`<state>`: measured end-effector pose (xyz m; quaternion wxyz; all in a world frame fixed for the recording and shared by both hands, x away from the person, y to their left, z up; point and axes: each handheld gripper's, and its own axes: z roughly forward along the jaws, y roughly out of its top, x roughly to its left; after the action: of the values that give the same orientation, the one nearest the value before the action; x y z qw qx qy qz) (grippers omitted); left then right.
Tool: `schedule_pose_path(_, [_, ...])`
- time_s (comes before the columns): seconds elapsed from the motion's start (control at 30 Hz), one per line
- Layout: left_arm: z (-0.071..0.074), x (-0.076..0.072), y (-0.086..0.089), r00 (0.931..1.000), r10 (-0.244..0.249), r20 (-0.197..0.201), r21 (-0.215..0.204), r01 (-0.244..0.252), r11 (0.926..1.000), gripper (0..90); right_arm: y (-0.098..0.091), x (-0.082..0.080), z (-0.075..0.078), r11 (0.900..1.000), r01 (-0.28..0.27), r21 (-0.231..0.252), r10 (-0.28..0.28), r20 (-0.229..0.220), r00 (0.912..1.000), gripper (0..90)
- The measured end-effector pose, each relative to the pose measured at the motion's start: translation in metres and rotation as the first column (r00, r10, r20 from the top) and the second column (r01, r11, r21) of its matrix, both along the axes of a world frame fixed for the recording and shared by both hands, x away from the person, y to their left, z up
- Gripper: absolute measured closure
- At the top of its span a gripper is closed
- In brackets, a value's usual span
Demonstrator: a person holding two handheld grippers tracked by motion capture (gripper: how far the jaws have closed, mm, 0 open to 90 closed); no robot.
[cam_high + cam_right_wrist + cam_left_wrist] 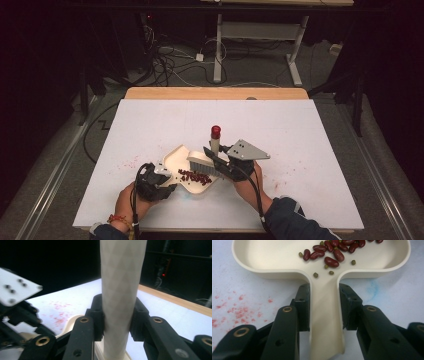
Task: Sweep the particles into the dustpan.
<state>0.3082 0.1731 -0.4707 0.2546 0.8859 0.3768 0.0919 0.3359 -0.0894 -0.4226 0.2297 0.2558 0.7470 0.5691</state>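
A cream dustpan (175, 159) lies on the white table just in front of the person. Dark red beans (195, 177) and a few small green ones (315, 275) are gathered in it. My left gripper (169, 185) is shut on the dustpan's handle (324, 322), its jaws pressing both sides just behind the pan (274, 255). My right gripper (211, 156) is shut on the cream handle (122, 277) of a small brush. The brush stands nearly upright with its red cap (215, 131) on top. Its grey bristles (200, 164) rest at the pan's right side above the beans (332, 252).
Red powder stains (130, 162) mark the table left of the pan, and fainter ones lie to the right (295, 167). A blue smudge (373, 288) sits beside the handle. The table's wooden far edge (215, 93) borders a floor with cables and desk legs.
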Motion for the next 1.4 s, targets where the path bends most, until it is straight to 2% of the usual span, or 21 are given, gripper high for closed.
schedule_pose_path(0.13, [0.001,-0.003,-0.001,0.9999,-0.016,-0.001,0.004,0.016,0.9999,63.5,0.000,-0.006,0.007,0.9999,-0.009,-0.009,0.009,0.039,0.9992,70.3])
schedule_pose_path(0.2, [0.000,-0.005,-0.002,0.9998,-0.018,0.001,0.010,0.018,0.9998,63.6,-0.003,-0.006,0.012,0.9999,-0.009,0.007,0.008,0.056,0.9984,70.3])
schedule_pose_path(0.27, [0.000,-0.010,-0.006,0.9993,-0.038,-0.007,0.015,0.038,0.9992,63.6,-0.010,-0.003,0.016,0.9998,0.020,-0.007,-0.020,0.101,0.9946,70.3])
schedule_pose_path(0.3, [0.000,-0.010,-0.006,0.9993,-0.038,-0.007,0.015,0.038,0.9992,63.6,-0.010,-0.003,0.016,0.9998,0.020,-0.007,-0.020,0.101,0.9946,70.3])
schedule_pose_path(0.33, [0.000,-0.012,-0.007,0.9990,-0.045,-0.008,0.018,0.045,0.9988,63.6,-0.016,0.006,0.016,0.9981,0.061,-0.006,-0.060,0.103,0.9928,70.3])
schedule_pose_path(0.43, [0.001,-0.015,-0.008,0.9989,-0.046,-0.005,0.020,0.046,0.9987,63.6,-0.021,0.014,0.013,0.9952,0.098,-0.009,-0.096,0.116,0.9886,70.3])
schedule_pose_path(0.47, [0.000,-0.015,-0.007,0.9990,-0.045,-0.003,0.022,0.045,0.9987,63.6,-0.023,0.024,0.009,0.9896,0.141,-0.027,-0.136,0.131,0.9820,70.3])
schedule_pose_path(0.53, [0.000,-0.015,-0.007,0.9990,-0.044,-0.007,0.018,0.044,0.9989,63.6,-0.023,0.028,0.007,0.9883,0.151,-0.023,-0.147,0.121,0.9817,70.3])
schedule_pose_path(0.6, [-0.001,-0.012,-0.006,0.9992,-0.039,-0.010,0.015,0.039,0.9991,63.5,-0.016,0.041,0.001,0.9863,0.160,-0.040,-0.154,0.119,0.9809,70.3])
schedule_pose_path(0.67, [-0.001,-0.012,-0.005,0.9994,-0.034,-0.009,0.012,0.034,0.9993,63.5,-0.013,0.044,-0.001,0.9857,0.163,-0.045,-0.156,0.119,0.9804,70.3])
schedule_pose_path(0.7, [-0.001,-0.011,-0.005,0.9994,-0.035,-0.008,0.013,0.035,0.9993,63.5,-0.004,0.050,-0.005,0.9848,0.164,-0.058,-0.156,0.123,0.9801,70.3])
schedule_pose_path(0.77, [-0.001,-0.011,-0.004,0.9994,-0.033,-0.010,0.013,0.033,0.9994,63.5,0.005,0.053,-0.007,0.9817,0.169,-0.087,-0.157,0.134,0.9785,70.3])
schedule_pose_path(0.83, [-0.002,-0.011,-0.004,0.9995,-0.031,-0.010,0.012,0.032,0.9994,63.6,0.008,0.053,-0.008,0.9815,0.169,-0.090,-0.157,0.133,0.9787,70.3])
schedule_pose_path(0.87, [-0.002,-0.011,-0.003,0.9995,-0.031,-0.011,0.013,0.031,0.9994,63.6,0.014,0.051,-0.010,0.9858,0.146,-0.083,-0.136,0.118,0.9837,70.3])
schedule_pose_path(1.0, [-0.003,-0.011,0.000,0.9997,-0.024,-0.009,0.006,0.024,0.9997,63.5,0.021,0.045,-0.011,0.9881,0.115,-0.102,-0.102,0.118,0.9877,70.1])
schedule_pose_path(1.1, [-0.004,-0.010,0.004,0.9998,-0.014,-0.013,0.002,0.014,0.9999,63.6,0.023,0.029,-0.006,0.9952,0.029,-0.093,-0.023,0.074,0.9970,70.3])
schedule_pose_path(1.13, [-0.005,-0.010,0.005,0.9997,-0.013,-0.019,-0.002,0.013,0.9999,63.5,0.022,0.025,-0.004,0.9970,-0.004,-0.077,0.008,0.052,0.9986,70.4])
schedule_pose_path(1.17, [-0.005,-0.010,0.005,0.9997,-0.013,-0.019,-0.002,0.013,0.9999,63.5,0.022,0.025,-0.004,0.9970,-0.004,-0.077,0.008,0.052,0.9986,70.4])
schedule_pose_path(1.2, [-0.005,-0.010,0.005,0.9998,-0.010,-0.019,-0.001,0.010,0.9999,63.5,0.021,0.017,-0.002,0.9954,-0.035,-0.089,0.040,0.051,0.9979,70.3])
schedule_pose_path(1.27, [-0.005,-0.009,0.005,0.9998,-0.008,-0.020,0.001,0.008,1.0000,63.5,0.017,0.011,0.001,0.9958,-0.047,-0.079,0.050,0.049,0.9975,70.3])
schedule_pose_path(1.4, [-0.003,-0.009,0.006,0.9998,-0.010,-0.016,-0.001,0.010,0.9999,63.5,0.005,0.007,0.009,0.9976,-0.010,-0.069,0.016,0.083,0.9964,70.3])
